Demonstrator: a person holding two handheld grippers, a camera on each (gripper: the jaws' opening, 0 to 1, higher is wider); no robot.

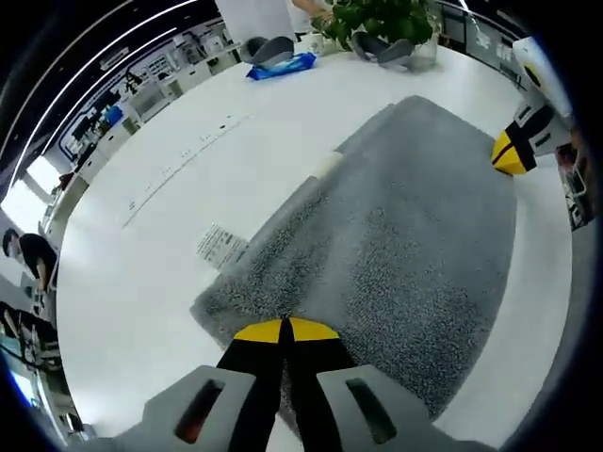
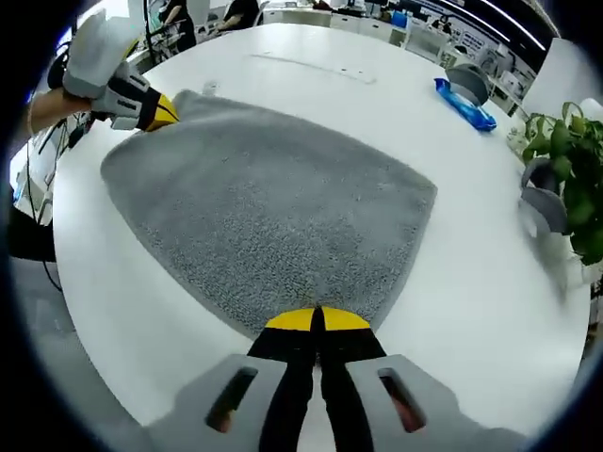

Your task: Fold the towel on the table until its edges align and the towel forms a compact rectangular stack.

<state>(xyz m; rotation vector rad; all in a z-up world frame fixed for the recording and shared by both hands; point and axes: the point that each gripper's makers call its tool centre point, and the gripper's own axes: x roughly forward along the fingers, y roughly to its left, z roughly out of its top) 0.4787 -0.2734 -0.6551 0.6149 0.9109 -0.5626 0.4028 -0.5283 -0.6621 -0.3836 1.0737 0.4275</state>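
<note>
The grey towel (image 2: 268, 202) lies spread on the white table (image 2: 471, 282), one fold already doubled along its far side. Each gripper, left (image 1: 285, 330) and right (image 2: 316, 320), has its jaws pinched shut on a near corner. To fold well, I'd lift both corners evenly and lay them square on the opposite edge.

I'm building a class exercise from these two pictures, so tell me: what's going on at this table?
A person is folding a grey towel on a white table, using a hand-held gripper in each hand. The left gripper is shut on one corner of the towel, and the right gripper is shut on another corner. The towel lies folded over, with a white label sticking out at one edge. A potted plant and a blue packet sit at the far side of the table.
</note>
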